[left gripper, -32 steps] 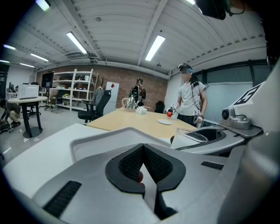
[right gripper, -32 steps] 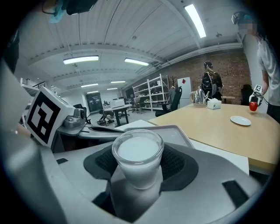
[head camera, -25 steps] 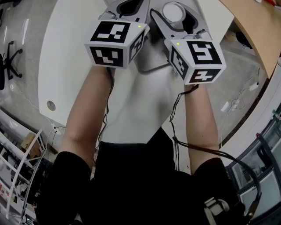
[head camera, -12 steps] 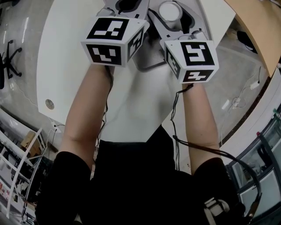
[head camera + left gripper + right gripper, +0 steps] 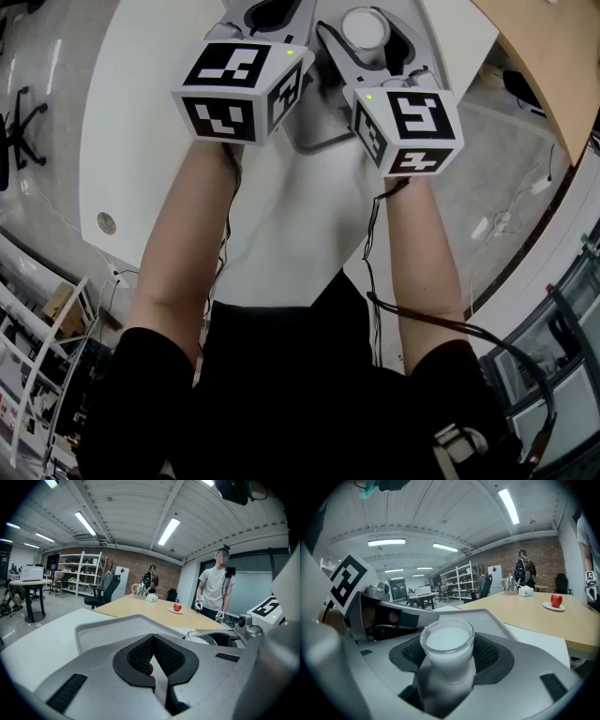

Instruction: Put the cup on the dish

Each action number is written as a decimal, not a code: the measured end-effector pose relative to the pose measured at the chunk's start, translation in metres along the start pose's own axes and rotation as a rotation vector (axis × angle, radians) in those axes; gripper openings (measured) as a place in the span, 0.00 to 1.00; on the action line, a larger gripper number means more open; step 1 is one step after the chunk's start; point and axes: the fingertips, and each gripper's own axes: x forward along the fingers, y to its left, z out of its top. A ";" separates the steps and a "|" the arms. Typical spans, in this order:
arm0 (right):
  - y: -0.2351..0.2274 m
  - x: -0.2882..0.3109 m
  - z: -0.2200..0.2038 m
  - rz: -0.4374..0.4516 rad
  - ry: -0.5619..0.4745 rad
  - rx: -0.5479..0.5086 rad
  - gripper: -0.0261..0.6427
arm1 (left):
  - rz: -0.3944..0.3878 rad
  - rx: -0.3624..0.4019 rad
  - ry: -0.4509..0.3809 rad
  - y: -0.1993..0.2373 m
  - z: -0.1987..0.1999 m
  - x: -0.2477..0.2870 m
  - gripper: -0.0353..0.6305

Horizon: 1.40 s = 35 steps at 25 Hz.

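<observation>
A clear glass cup [image 5: 447, 645] with a white inside stands upright between the black pads [image 5: 490, 653] of my right gripper [image 5: 449, 660], which is shut on it. From the head view the cup [image 5: 367, 27] shows at the top, past the right marker cube. Just left of it is my left gripper [image 5: 272, 11], shut, its pads [image 5: 140, 654] meeting with nothing held that I can make out. Below and beyond both jaws lies a shallow grey tray [image 5: 105, 626]. The cup's rim [image 5: 202, 636] also appears at the right of the left gripper view.
The tray [image 5: 317, 141] rests on a white table [image 5: 141, 112] with a rounded near edge. Behind is a wooden table [image 5: 520, 606] bearing a red apple on a plate [image 5: 555, 601]. A person [image 5: 214, 590] stands at the far right.
Both grippers have drifted slightly left and forward over the table. The cup stays held in the right gripper.
</observation>
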 end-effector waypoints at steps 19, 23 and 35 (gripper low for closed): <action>0.016 -0.054 0.083 -0.036 -0.121 -0.057 0.44 | 0.012 0.044 -0.056 -0.023 0.057 -0.060 0.05; 0.019 -0.076 0.108 -0.099 -0.180 -0.076 0.17 | 0.010 0.055 -0.080 -0.032 0.072 -0.079 0.05; 0.069 -0.156 0.153 -0.154 -0.226 -0.070 0.08 | -0.024 0.103 -0.173 -0.082 0.111 -0.165 0.05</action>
